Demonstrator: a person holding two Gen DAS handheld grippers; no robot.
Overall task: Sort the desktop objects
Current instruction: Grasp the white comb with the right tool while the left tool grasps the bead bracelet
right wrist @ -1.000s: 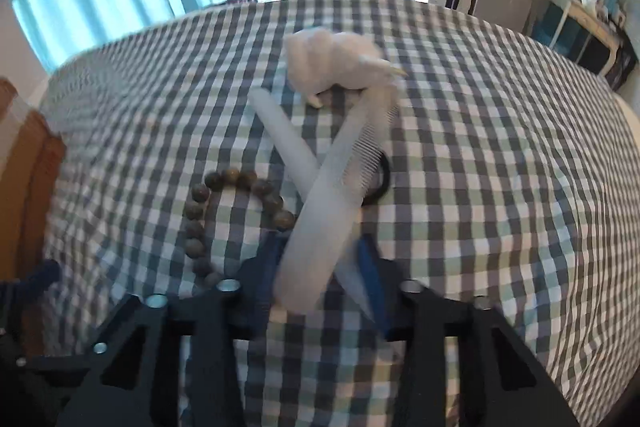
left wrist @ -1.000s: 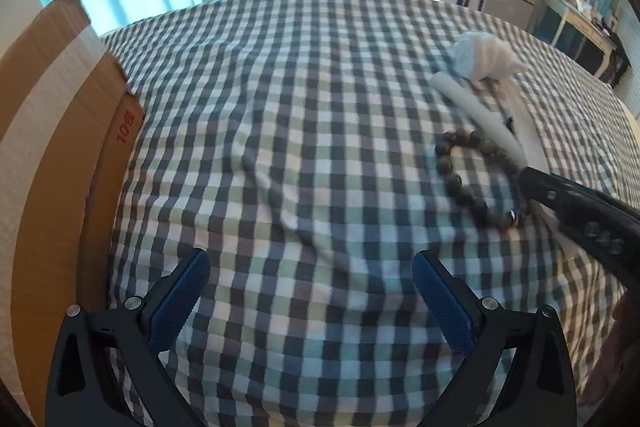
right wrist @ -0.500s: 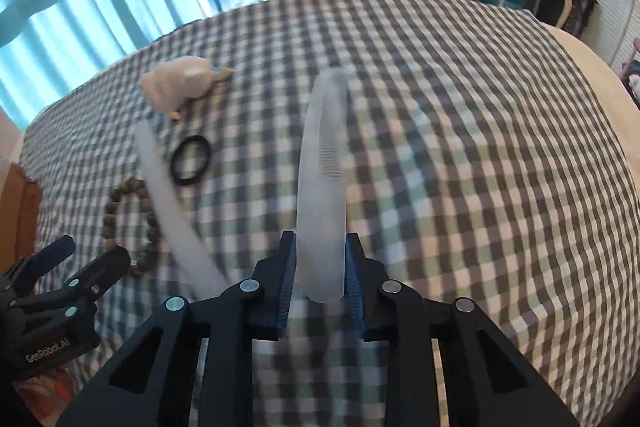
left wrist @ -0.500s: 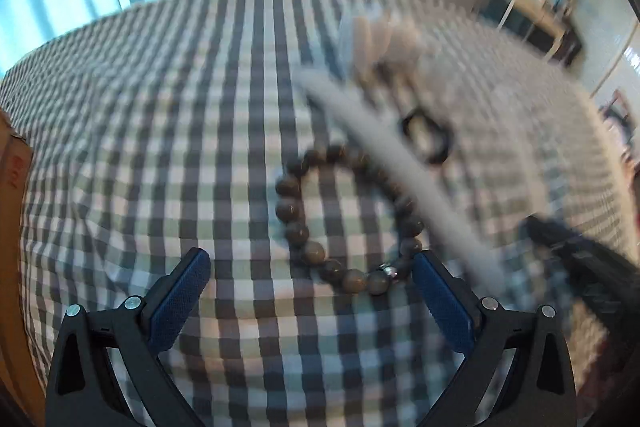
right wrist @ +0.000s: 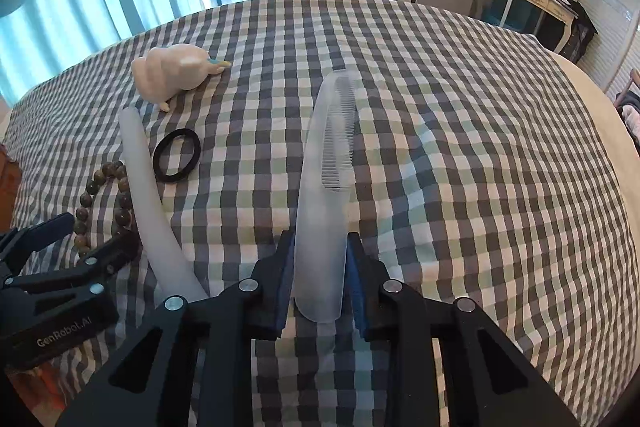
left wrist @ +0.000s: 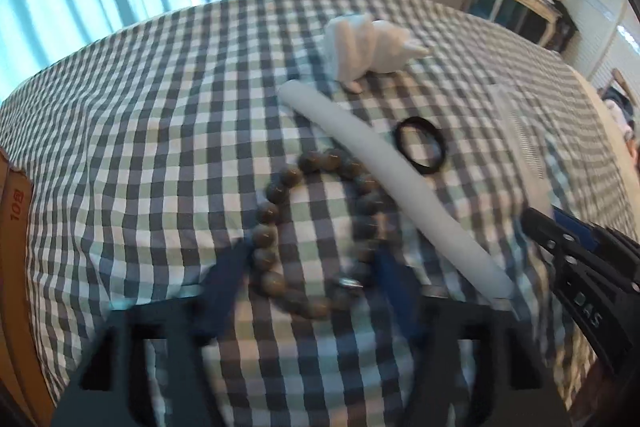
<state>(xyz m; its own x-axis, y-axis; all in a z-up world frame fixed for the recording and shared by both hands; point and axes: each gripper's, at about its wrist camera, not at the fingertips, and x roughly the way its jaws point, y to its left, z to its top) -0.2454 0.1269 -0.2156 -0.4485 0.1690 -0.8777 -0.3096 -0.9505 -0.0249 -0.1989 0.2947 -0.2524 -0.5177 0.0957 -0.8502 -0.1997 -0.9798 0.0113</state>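
Right claw: my right gripper [right wrist: 320,279] is clamped on the handle end of the translucent white plastic comb [right wrist: 324,187], blue pads pressed to both flat sides.
Comb axis: it runs straight forward from the jaws, teeth on the right edge; whether its far tip rests on the cloth I cannot tell.
Left claw: my left gripper [left wrist: 310,287] is blurred by motion; its blue pads [left wrist: 394,281] stand apart on either side of the near arc of the brown round-bead bracelet [left wrist: 316,223], not visibly gripping it.
Bracelet position: flat on the grey, green and white checked tablecloth [right wrist: 460,147], directly ahead of and between my left fingers, so the left claw is much the nearer to it.
Key relation: the long white foam tube [left wrist: 392,183] lies diagonally, far-left to near-right, touching or crossing the bracelet's right side, just beside my right-hand pad.
Other items: the black elastic hair ring [left wrist: 420,145] lies just right of the tube; the white plush toy [left wrist: 368,47] sits at the tube's far end.
Container: a brown cardboard box flap [left wrist: 16,227] shows at the left edge, well apart from the bracelet.
Judgement: closing on the beads likely calls for keeping the right pad inside the tube's line, or the tube may be dragged along.
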